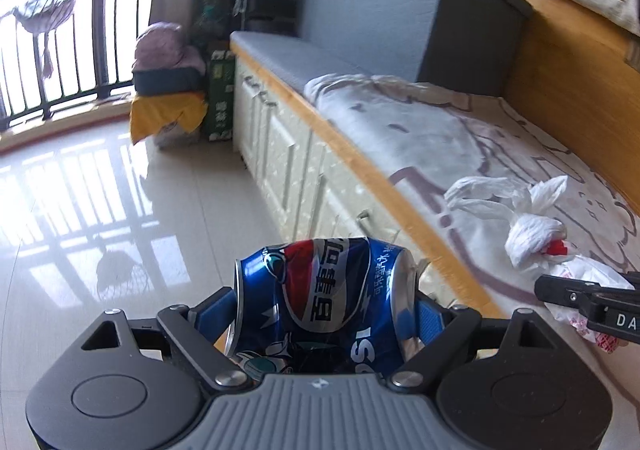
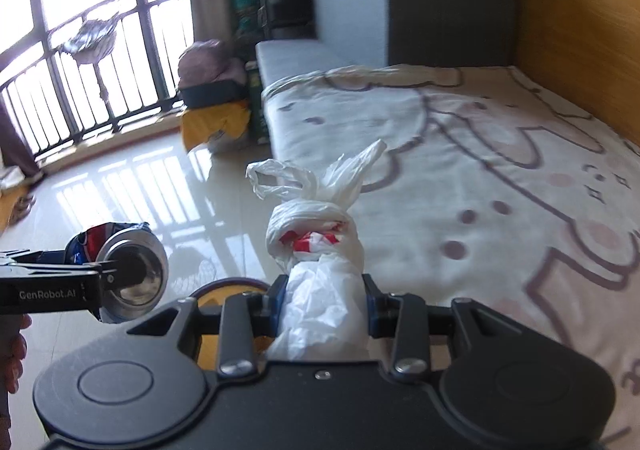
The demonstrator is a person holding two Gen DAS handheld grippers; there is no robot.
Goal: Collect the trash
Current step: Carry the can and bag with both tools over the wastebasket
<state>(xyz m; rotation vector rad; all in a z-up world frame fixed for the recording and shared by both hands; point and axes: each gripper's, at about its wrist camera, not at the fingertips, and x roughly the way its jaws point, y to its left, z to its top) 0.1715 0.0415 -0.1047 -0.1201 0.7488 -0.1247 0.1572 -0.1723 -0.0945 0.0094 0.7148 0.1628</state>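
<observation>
Crushed can [image 1: 320,302] fills left tool [image 1: 320,314]; right tool [image 2: 324,302] pinches knotted bag [image 2: 320,250].

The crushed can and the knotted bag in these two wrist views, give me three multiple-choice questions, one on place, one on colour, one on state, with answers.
1. Where is the knotted plastic bag?
A. On the floor
B. Between the right gripper's fingers
C. On the grey storage box

2. What colour is the can mainly?
A. Blue
B. Green
C. Yellow

3. What state is the can in?
A. Intact and upright
B. Cut in half
C. Dented, clamped in the left gripper

Answers: 1 B, the blue pads press the bag's sides. 2 A, blue body with a red and white logo. 3 C, its wall is crumpled between the fingers.
</observation>
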